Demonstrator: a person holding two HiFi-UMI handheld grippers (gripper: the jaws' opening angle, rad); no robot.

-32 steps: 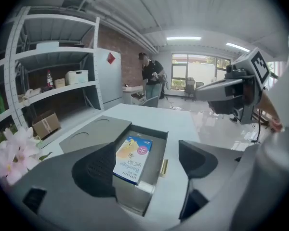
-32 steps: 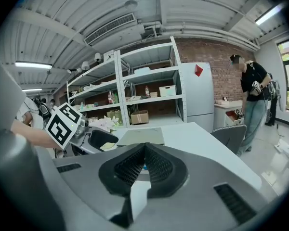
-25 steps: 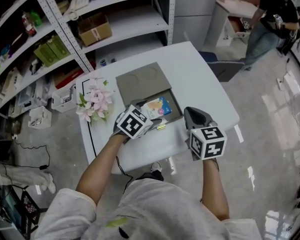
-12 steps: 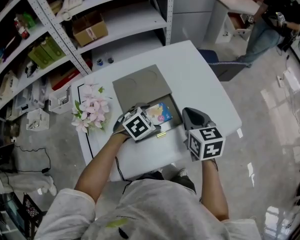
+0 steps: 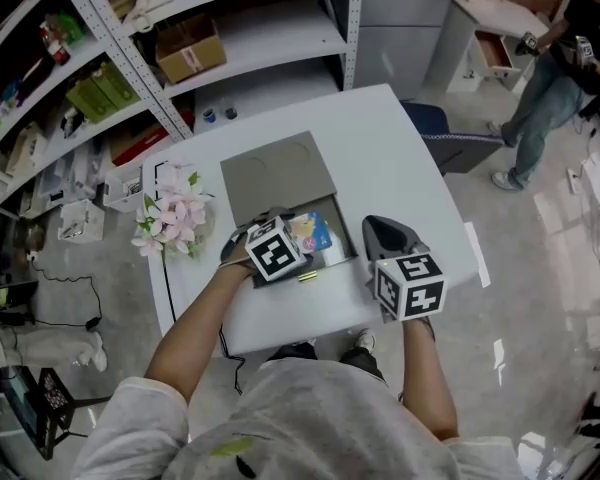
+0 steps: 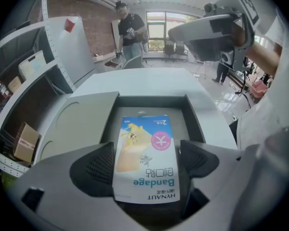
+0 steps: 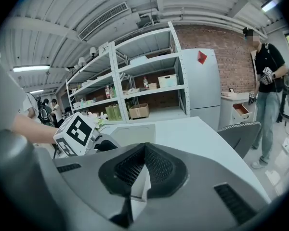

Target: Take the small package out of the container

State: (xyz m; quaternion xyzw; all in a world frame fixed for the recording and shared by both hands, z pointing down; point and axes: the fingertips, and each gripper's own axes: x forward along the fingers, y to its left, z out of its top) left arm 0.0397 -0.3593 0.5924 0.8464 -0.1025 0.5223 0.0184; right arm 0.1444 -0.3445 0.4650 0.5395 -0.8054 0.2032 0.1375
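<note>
The small package [image 5: 311, 232], a blue and yellow bandage packet, lies in the tray of the grey container [image 5: 338, 230] on the white table [image 5: 400, 168]. The container's lid [image 5: 278, 173] lies open behind it. In the left gripper view the package [image 6: 147, 158] sits between the two jaws of my left gripper [image 6: 147, 161]. The jaws stand wide, one pad [image 6: 94, 170] at each long edge, and I cannot see that they squeeze it. My right gripper [image 5: 382, 232] hovers over the table to the right of the container; its jaws [image 7: 144, 153] are shut, holding nothing.
Pink flowers [image 5: 170, 223] stand at the table's left edge. A small brass piece [image 5: 307, 277] lies in front of the container. Metal shelves [image 5: 230, 28] with a cardboard box [image 5: 190, 50] rise behind. A grey chair [image 5: 455, 138] and a standing person [image 5: 560, 58] are at the right.
My left gripper has slid forward, closer around the package. The package has stayed in the container. The right gripper has hardly moved.
</note>
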